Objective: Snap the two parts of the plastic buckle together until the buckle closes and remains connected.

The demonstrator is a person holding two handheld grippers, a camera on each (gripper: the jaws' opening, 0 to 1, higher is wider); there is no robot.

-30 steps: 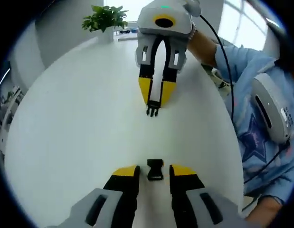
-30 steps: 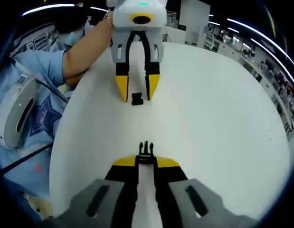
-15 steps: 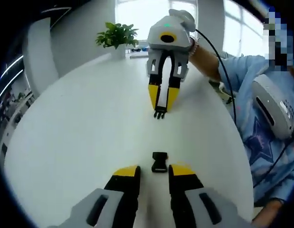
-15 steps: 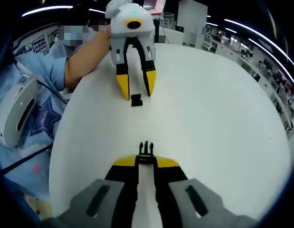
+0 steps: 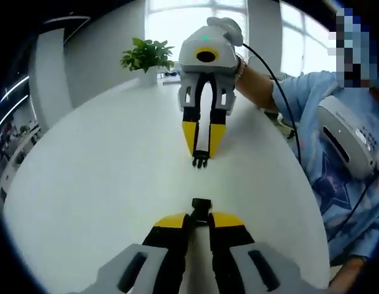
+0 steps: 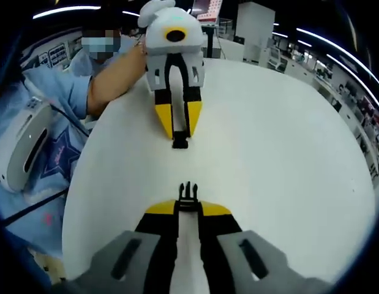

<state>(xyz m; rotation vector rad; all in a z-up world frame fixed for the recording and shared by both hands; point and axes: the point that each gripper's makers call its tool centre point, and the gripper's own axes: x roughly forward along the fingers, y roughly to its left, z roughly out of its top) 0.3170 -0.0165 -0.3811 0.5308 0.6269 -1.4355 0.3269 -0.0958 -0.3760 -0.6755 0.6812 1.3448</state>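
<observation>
Both halves are being held over the white worktop (image 5: pixel 85 184): the left gripper (image 5: pixel 199 222) is pinching the buckle socket (image 5: pixel 201 210), the right gripper (image 6: pixel 188 210) the pronged half (image 6: pixel 188 195). They are facing each other, apart; next comes aligning and pushing together.

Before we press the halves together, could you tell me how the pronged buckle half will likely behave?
The pronged buckle half, clamped in the right hand-held gripper, looks like stiff, light plastic. Its thin prongs probably flex. Gripped near its rear, it might pivot if pushed off-axis.
</observation>
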